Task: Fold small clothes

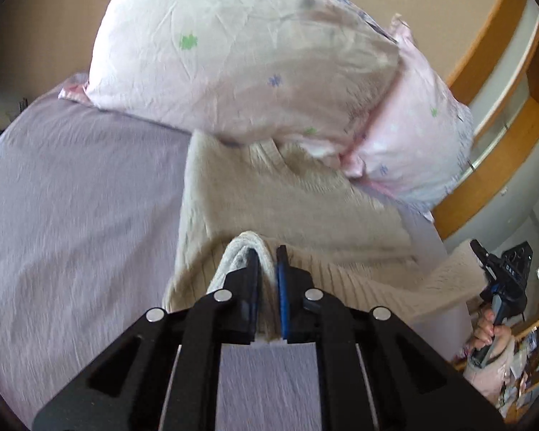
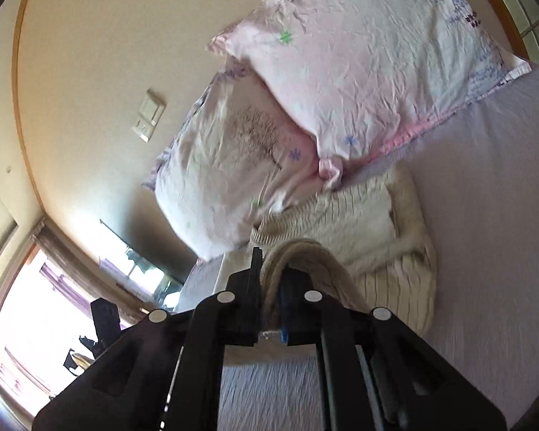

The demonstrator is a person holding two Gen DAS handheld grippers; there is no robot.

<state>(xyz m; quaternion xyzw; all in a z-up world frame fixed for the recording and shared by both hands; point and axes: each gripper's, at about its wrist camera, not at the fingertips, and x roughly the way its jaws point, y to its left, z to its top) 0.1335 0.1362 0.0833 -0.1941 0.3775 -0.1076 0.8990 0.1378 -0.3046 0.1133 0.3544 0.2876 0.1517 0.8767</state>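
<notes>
Lying rumpled on the lilac sheet [image 1: 72, 186], the cream ribbed sweater [image 1: 269, 194] is pinched in both grippers' jaws.

Partial letters "OAS" on the right gripper [image 1: 485, 262], nothing else legible

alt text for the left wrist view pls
The left hand-held gripper is shut on a fold of a cream ribbed sweater lying on a lilac bedsheet. Pink floral pillows lie behind it.

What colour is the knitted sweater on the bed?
Cream, ribbed knit sweater; clearest in the right wrist view.
</notes>
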